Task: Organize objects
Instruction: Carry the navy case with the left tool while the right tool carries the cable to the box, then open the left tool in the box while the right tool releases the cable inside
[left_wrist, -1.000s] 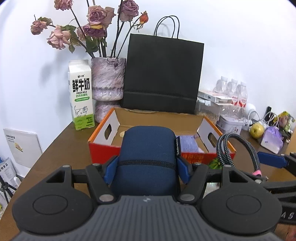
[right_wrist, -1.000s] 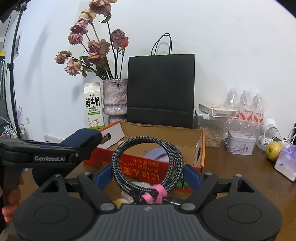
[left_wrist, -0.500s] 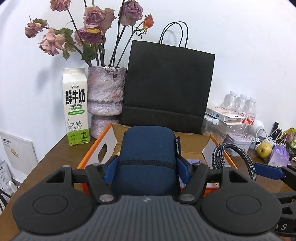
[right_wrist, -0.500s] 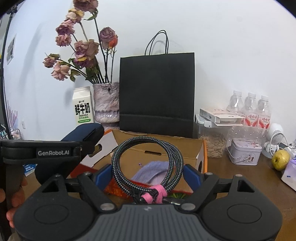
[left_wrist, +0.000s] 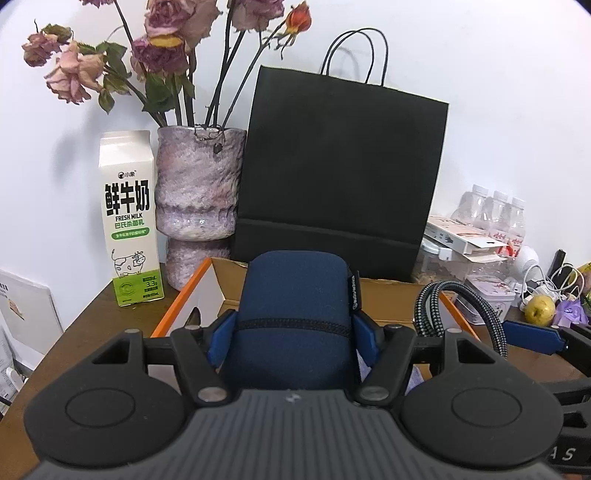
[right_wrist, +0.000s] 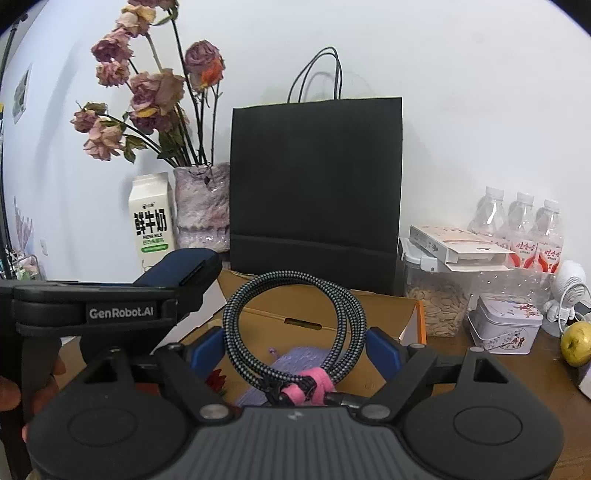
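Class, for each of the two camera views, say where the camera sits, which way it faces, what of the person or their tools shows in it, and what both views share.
Left wrist: on the left gripper, facing the wall past the cardboard box; its fingers clamp a blue pouch.
Right wrist: on the right gripper, same direction; it holds a coiled cable, and the left gripper and a hand show at the left edge.
Shared: black bag, milk carton, vase, the box.

Home desk: vase (left_wrist: 199, 192), milk carton (left_wrist: 129, 221).

The box (right_wrist: 369, 314) sits on the table (right_wrist: 480, 365) before the bag (right_wrist: 317, 192), with the carton (right_wrist: 151, 221) and vase (right_wrist: 201, 206) to the bag's left.
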